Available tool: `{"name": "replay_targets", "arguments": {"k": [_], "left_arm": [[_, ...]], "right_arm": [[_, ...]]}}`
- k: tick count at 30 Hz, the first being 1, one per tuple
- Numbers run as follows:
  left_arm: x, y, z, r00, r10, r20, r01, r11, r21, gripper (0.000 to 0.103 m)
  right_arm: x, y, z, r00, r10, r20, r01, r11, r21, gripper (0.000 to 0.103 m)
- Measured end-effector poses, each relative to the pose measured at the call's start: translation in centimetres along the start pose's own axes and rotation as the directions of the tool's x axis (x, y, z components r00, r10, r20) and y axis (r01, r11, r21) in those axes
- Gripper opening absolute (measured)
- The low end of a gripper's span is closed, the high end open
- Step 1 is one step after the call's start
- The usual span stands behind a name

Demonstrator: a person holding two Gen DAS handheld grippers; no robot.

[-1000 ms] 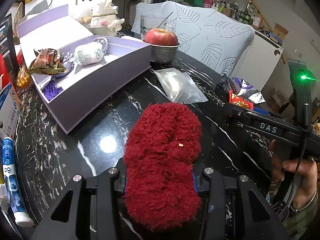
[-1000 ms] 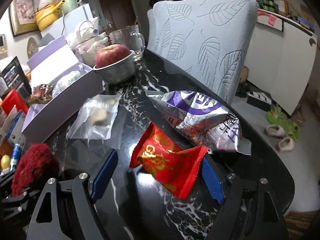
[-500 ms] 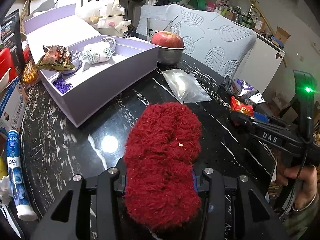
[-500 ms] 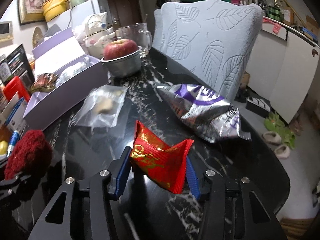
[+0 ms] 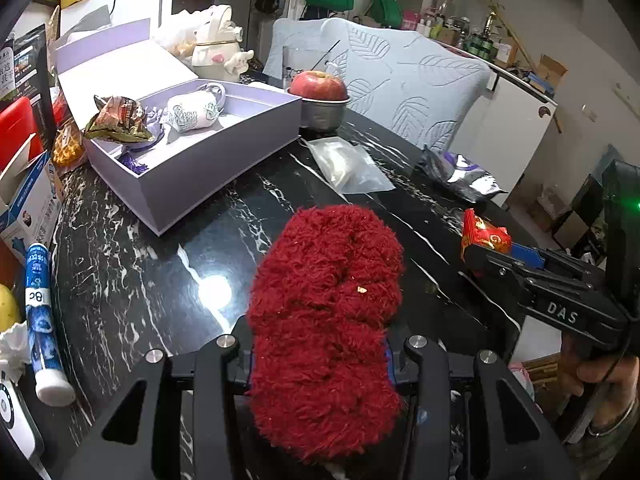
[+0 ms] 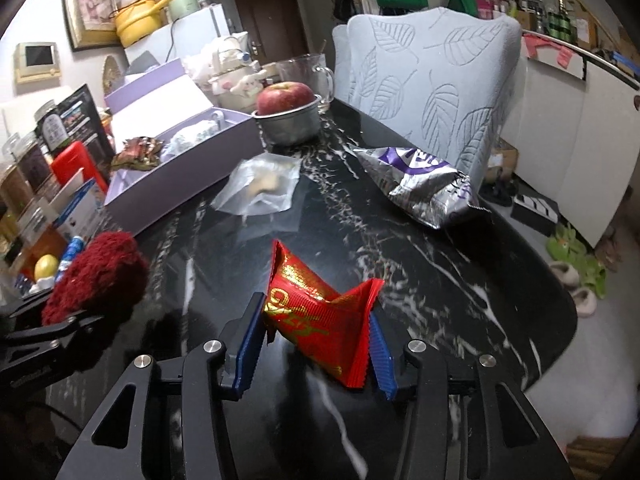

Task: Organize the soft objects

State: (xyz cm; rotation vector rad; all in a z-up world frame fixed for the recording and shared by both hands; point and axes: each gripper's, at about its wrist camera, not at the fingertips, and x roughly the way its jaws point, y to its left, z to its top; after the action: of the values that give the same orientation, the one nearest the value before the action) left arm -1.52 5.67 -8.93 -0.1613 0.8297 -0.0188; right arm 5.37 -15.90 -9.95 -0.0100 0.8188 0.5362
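**Both grippers loaded above the marble table**

Starting at the far left, we see a blue tube (image 5: pixel 42 320) lying near the edge of the black marble table (image 5: pixel 132 280). Beyond it sits our open lavender box (image 5: pixel 200 160), which already holds a brown snack packet (image 5: pixel 118 120) at its left end and a white rolled bundle (image 5: pixel 192 111) further along.

Just past the box's right corner stands a metal bowl (image 5: pixel 325 114) with a red apple (image 5: pixel 318 86) in it. In front of the bowl, a clear plastic bag (image 5: pixel 348 166) lies flat on the table.

In the middle, our left gripper (image 5: pixel 320 360) is clamped on a fluffy dark red item (image 5: pixel 326 312), the pads pressed into its sides and hidden by the pile. The item sticks out well ahead of the fingers.

Further right, a silver and purple snack bag (image 6: pixel 420 184) rests near the table's edge, in front of a pale blue chair (image 6: pixel 432 80) with a leaf pattern.

On the right, our right gripper (image 6: pixel 316 340) has just been closing, and its blue pads (image 6: pixel 250 344) now press on both ends of a red and gold candy packet (image 6: pixel 316 316), held clear of the table.
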Motion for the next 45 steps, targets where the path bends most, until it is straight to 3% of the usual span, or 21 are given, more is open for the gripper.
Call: {"name": "replay_targets", "arguments": {"k": [6,14,26,33,45], "left_arm": [[-2.0,-0.5,-0.8,1.0,0.0,0.027,0.0,1.0,0.018,0.043],[-4.9,-0.5,-2.0,0.997,0.03,0.067,-0.03,1.0,-0.001,0.043],[-8.0,0.2,-2.2,0.989,0.083,0.119,-0.081,0.996,-0.024,0.043],[-9.5,0.7,-0.8,0.982,0.108,0.156,-0.102,0.994,-0.043,0.043],[-11.2,3.5,3.9,0.961,0.16,0.228,-0.148,0.987,-0.066,0.043]], "right_arm": [[-2.1,1.2,-1.4,0.999,0.027,0.027,-0.026,1.0,-0.009,0.047],[-4.4,3.2,-2.7,0.991,0.124,0.049,-0.122,0.991,-0.053,0.047],[-6.0,6.4,-3.5,0.958,0.284,0.048,-0.277,0.954,-0.115,0.047],[-6.6,8.0,-2.0,0.939,0.339,0.054,-0.326,0.931,-0.164,0.047],[-6.4,11.3,3.6,0.908,0.41,0.09,-0.377,0.89,-0.256,0.047]]}}
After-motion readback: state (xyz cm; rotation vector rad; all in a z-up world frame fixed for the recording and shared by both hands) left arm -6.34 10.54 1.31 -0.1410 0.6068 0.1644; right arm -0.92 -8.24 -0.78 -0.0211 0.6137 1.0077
